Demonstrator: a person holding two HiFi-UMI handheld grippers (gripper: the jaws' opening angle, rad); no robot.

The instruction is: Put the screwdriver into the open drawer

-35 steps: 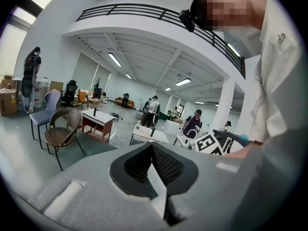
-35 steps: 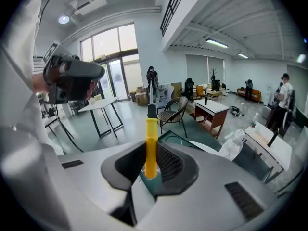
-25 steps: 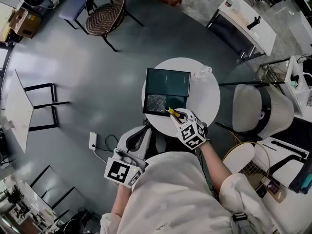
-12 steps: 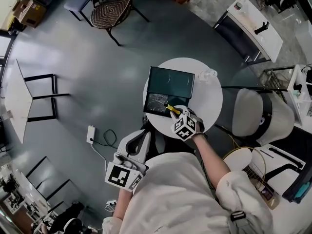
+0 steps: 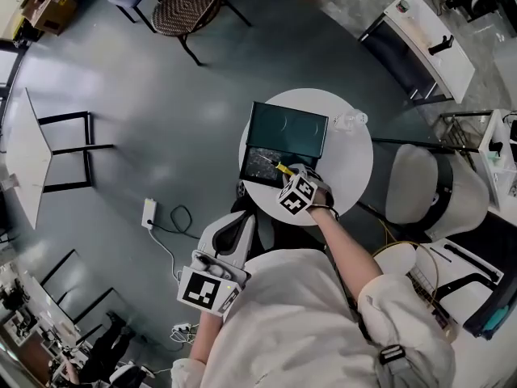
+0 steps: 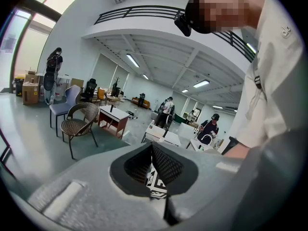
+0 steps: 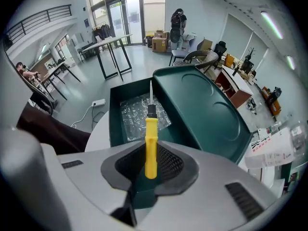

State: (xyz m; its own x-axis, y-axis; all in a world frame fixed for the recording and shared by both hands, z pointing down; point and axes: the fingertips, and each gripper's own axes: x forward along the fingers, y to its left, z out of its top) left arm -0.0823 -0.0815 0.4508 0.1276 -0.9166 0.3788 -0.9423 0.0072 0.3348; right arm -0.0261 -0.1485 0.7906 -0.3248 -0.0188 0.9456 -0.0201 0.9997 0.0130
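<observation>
At the person's left side, just short of the table's near edge, the grey left gripper (image 5: 236,231) hangs with its jaws pressed together and nothing between them. Ahead, the right gripper (image 5: 287,179) clamps the yellow plastic handle of a slim screwdriver (image 7: 150,138), whose metal shaft points forward over the pulled-out dark green plastic drawer (image 7: 114,114). A crinkled sheet of clear plastic (image 7: 135,113) lies on the drawer floor. The drawer belongs to a dark green box (image 5: 289,126) standing on a round white table (image 5: 349,164). Farther off, a brown wicker chair (image 5: 187,0) stands on the grey floor (image 5: 161,120).
</observation>
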